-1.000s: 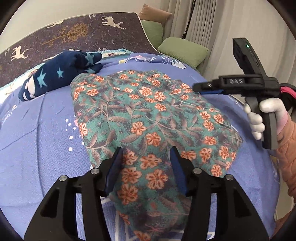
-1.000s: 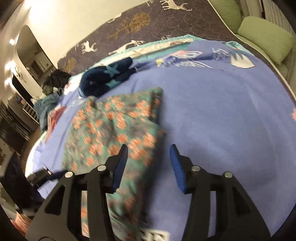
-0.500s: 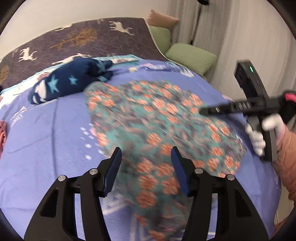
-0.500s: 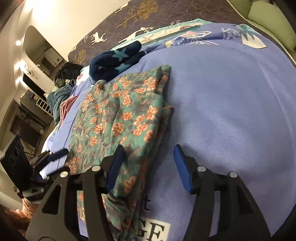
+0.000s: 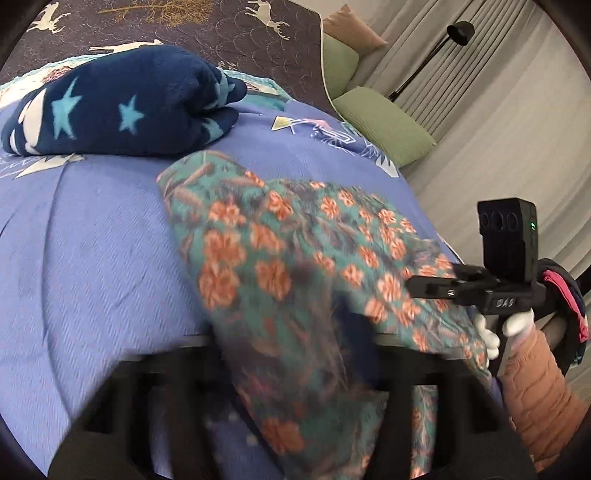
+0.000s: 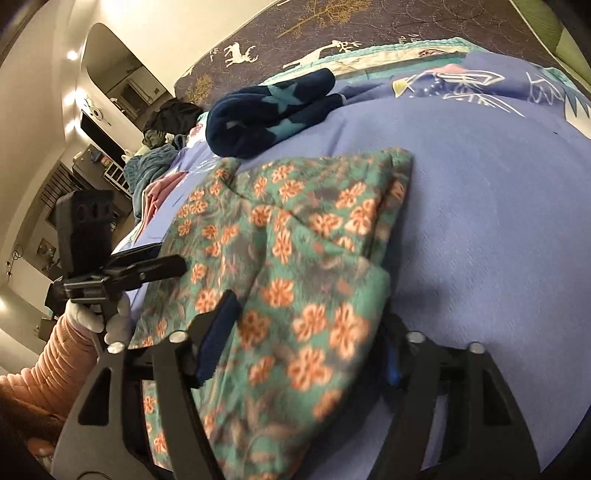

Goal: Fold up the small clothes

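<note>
A teal floral garment [image 5: 295, 266] with orange flowers lies folded on the blue bedspread [image 5: 92, 258]; it also shows in the right wrist view [image 6: 295, 258]. My left gripper [image 5: 295, 354] is down at its near edge, fingers blurred and partly buried under the cloth. My right gripper [image 6: 303, 350] is open, its jaws straddling the garment's near corner, cloth lying between the blue pads [image 6: 218, 332]. Each gripper shows from the side in the other's view: the right one [image 5: 436, 288], the left one [image 6: 162, 266].
A folded navy blanket with stars [image 5: 118, 107] lies beyond the garment. Green pillows [image 5: 384, 125] and a patterned headboard [image 5: 184, 33] are at the back. A pile of other clothes [image 6: 159, 155] sits at the bed's far left. A floor lamp [image 5: 458, 33] stands by curtains.
Both grippers have dropped and pushed forward onto the garment's near edge. The cloth now lies between the right jaws and over the left fingers.
</note>
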A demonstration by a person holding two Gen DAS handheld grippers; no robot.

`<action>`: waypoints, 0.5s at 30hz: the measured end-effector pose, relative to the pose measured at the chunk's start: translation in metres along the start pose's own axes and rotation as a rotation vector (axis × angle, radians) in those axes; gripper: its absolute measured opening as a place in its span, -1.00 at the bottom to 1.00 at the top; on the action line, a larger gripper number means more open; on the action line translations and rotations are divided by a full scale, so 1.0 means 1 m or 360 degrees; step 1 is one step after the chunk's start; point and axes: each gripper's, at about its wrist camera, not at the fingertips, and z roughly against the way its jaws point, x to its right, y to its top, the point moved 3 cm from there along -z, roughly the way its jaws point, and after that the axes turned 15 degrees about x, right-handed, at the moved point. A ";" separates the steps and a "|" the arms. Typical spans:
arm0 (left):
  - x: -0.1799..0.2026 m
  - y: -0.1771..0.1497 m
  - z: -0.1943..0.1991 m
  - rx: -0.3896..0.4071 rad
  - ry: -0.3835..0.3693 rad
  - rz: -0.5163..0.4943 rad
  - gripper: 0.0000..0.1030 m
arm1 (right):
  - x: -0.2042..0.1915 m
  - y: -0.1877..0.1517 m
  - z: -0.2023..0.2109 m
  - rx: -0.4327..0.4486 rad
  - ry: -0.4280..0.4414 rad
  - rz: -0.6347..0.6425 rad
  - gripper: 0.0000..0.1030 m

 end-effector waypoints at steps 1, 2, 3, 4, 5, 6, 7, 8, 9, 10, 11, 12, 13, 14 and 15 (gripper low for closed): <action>0.001 0.002 -0.001 -0.0011 0.0020 0.0006 -0.66 | -0.002 0.000 0.000 0.0012 -0.0013 -0.0027 -0.48; 0.006 0.004 0.002 0.0005 0.0026 -0.0016 -0.81 | -0.004 0.001 0.003 0.0036 -0.0041 -0.0036 -0.63; 0.015 0.009 0.008 0.0040 0.0022 -0.0072 -0.82 | -0.008 0.002 0.007 0.0066 -0.0071 -0.0026 -0.65; 0.024 0.014 0.013 0.0070 0.0015 -0.0118 -0.82 | -0.017 0.005 0.016 0.0120 -0.0095 0.0030 -0.68; 0.035 0.020 0.020 0.0108 0.0007 -0.0172 -0.82 | -0.026 0.008 0.026 0.0172 -0.0098 0.0090 -0.69; 0.045 0.027 0.026 0.0140 0.0003 -0.0213 -0.82 | -0.033 0.012 0.034 0.0211 -0.0099 0.0129 -0.69; 0.055 0.035 0.032 0.0182 0.0003 -0.0259 -0.82 | -0.041 0.018 0.045 0.0263 -0.0105 0.0168 -0.69; 0.068 0.048 0.038 0.0236 0.0000 -0.0310 -0.82 | -0.048 0.028 0.058 0.0326 -0.0128 0.0208 -0.69; 0.077 0.058 0.041 0.0271 -0.0012 -0.0337 -0.82 | -0.050 0.034 0.064 0.0359 -0.0143 0.0225 -0.69; 0.087 0.069 0.044 0.0303 -0.0029 -0.0361 -0.82 | -0.052 0.047 0.077 0.0417 -0.0173 0.0249 -0.70; 0.098 0.082 0.046 0.0334 -0.0047 -0.0392 -0.82 | -0.053 0.057 0.085 0.0453 -0.0197 0.0267 -0.70; 0.108 0.095 0.046 0.0368 -0.0057 -0.0429 -0.82 | -0.053 0.071 0.096 0.0502 -0.0235 0.0293 -0.70; 0.117 0.104 0.045 0.0393 -0.0063 -0.0455 -0.82 | -0.052 0.080 0.102 0.0529 -0.0254 0.0302 -0.70; 0.126 0.117 0.040 0.0417 -0.0072 -0.0481 -0.82 | -0.049 0.092 0.109 0.0562 -0.0277 0.0313 -0.70; 0.131 0.127 0.033 0.0428 -0.0072 -0.0495 -0.82 | -0.046 0.108 0.114 0.0598 -0.0311 0.0328 -0.70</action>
